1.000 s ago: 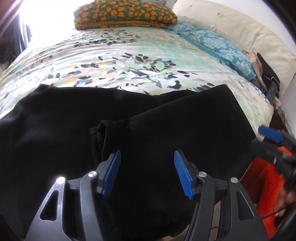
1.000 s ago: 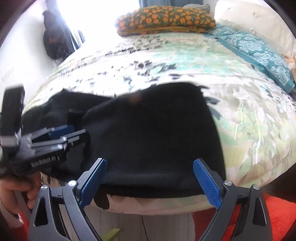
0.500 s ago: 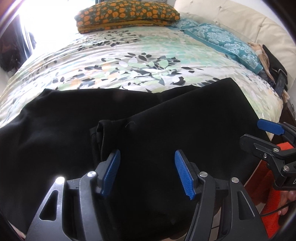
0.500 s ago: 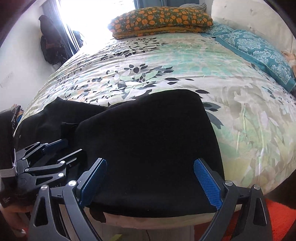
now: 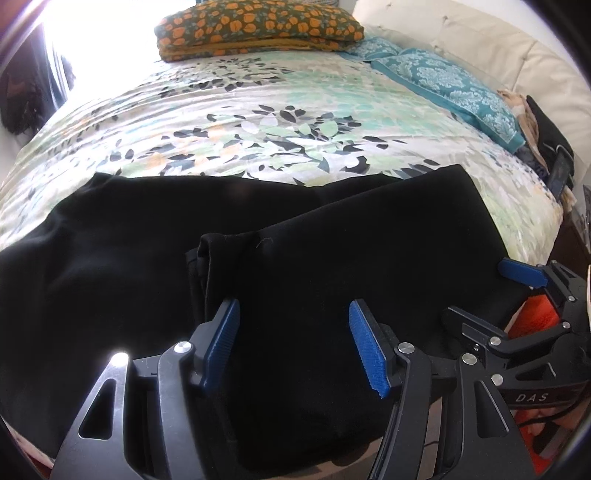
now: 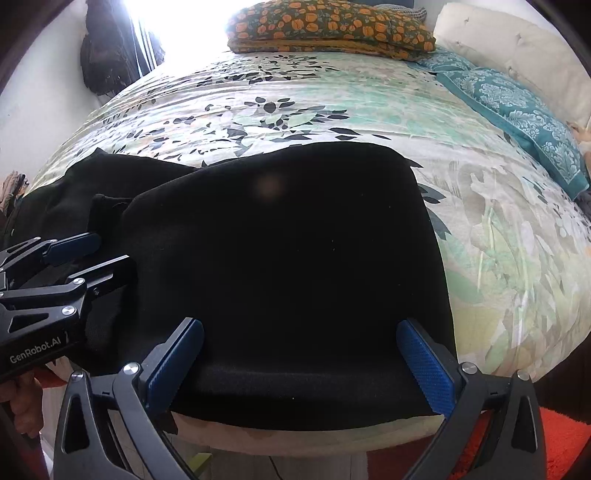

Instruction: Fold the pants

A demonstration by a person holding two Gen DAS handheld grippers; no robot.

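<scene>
The black pants (image 5: 258,266) lie along the near edge of the bed (image 5: 280,110), on the flowered bedspread. They already look folded at least once: in the left wrist view 1 thick layer lies over another, with a doubled edge and a seam showing near the middle. In the right wrist view the right part forms a neat, flat, roughly square panel that reaches the mattress edge, while looser cloth bunches at its left.

The left tool (image 5: 295,339) hangs over the middle of the pants with its blue pads about half apart. The cloth lies below and between the pads, but neither pad pinches it, so it holds nothing. The right tool (image 6: 301,363) has just been opening its jaws and now stands at full spread over the near hem of the panel, the cloth between the pads and not gripped.

My judgement: the task is partway through. The lengthwise fold seems done, and what remains is to take hold of 1 end, carry it over to halve the bundle again, and flatten the bunched part on the left. A folded orange-flowered blanket (image 6: 328,27) and teal pillows (image 6: 517,110) sit far off.
</scene>
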